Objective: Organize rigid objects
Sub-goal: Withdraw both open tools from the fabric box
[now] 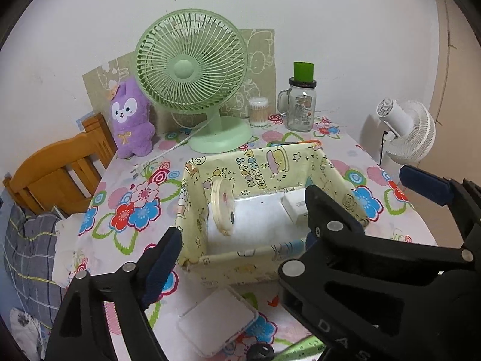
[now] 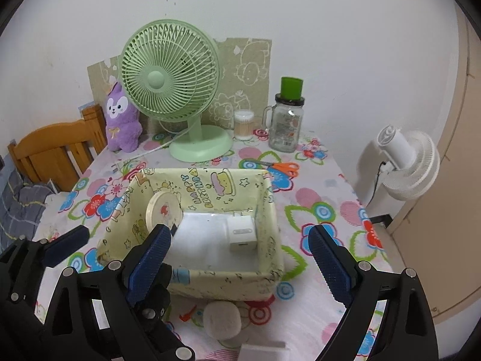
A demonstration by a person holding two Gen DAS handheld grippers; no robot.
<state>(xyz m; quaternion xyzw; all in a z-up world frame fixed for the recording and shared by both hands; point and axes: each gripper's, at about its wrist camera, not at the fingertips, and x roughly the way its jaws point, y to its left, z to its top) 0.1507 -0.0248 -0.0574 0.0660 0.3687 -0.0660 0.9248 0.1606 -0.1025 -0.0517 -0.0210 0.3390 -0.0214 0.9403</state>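
A yellow "Happy Birthday" fabric box (image 1: 336, 177) (image 2: 270, 210) stands on the flowered table. Inside it a round cream disc (image 1: 222, 207) (image 2: 163, 209) leans on the left wall and a white charger block (image 1: 296, 206) (image 2: 242, 233) lies at the right. My left gripper (image 1: 237, 255) is open and empty, just in front of the box. My right gripper (image 2: 240, 264) is open and empty over the box's near wall. A flat white case (image 1: 218, 320) and a rounded white-grey object (image 2: 222, 319) lie on the table before the box.
A green fan (image 1: 192, 66) (image 2: 170, 79), a purple plush (image 1: 130, 117), a cotton-swab tub (image 2: 243, 124) and a glass jar with a green cap (image 1: 302, 102) (image 2: 285, 126) stand at the back. Orange scissors (image 2: 282, 167) lie behind the box. A wooden chair (image 1: 57, 168) is left, a white fan (image 2: 402, 162) right.
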